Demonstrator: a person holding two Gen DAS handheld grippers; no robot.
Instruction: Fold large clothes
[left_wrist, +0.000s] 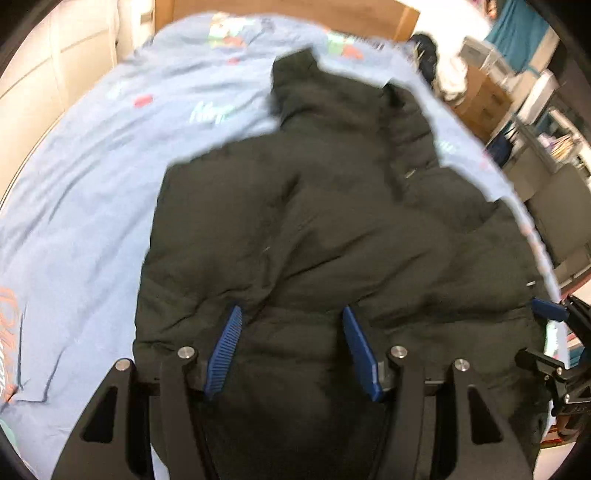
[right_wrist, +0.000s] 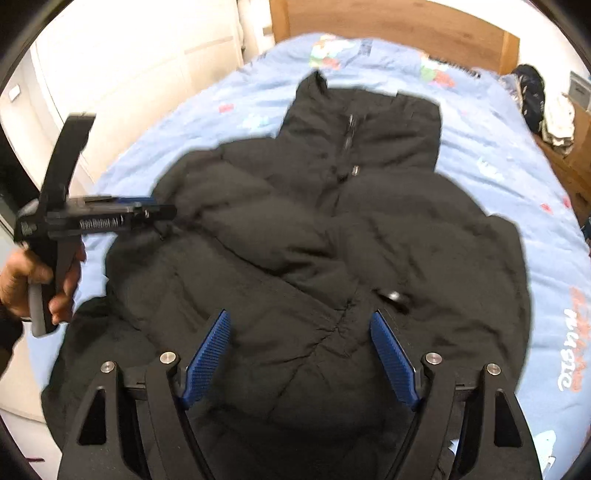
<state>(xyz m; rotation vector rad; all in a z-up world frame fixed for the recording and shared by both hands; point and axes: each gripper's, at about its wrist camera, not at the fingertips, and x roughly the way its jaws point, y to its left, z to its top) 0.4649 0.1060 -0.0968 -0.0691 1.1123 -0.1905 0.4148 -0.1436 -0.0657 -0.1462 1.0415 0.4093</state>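
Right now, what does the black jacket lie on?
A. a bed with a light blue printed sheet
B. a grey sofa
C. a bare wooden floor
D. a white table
A: the black jacket is spread over the light blue printed sheet, with a wooden headboard behind.

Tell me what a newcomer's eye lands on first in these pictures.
A big black puffer jacket lies spread front-up across a light blue printed bedsheet, collar toward the wooden headboard. Both grippers hang over its near hem with blue fingers apart, nothing between them. The left gripper shows at the jacket's left edge, in a hand.
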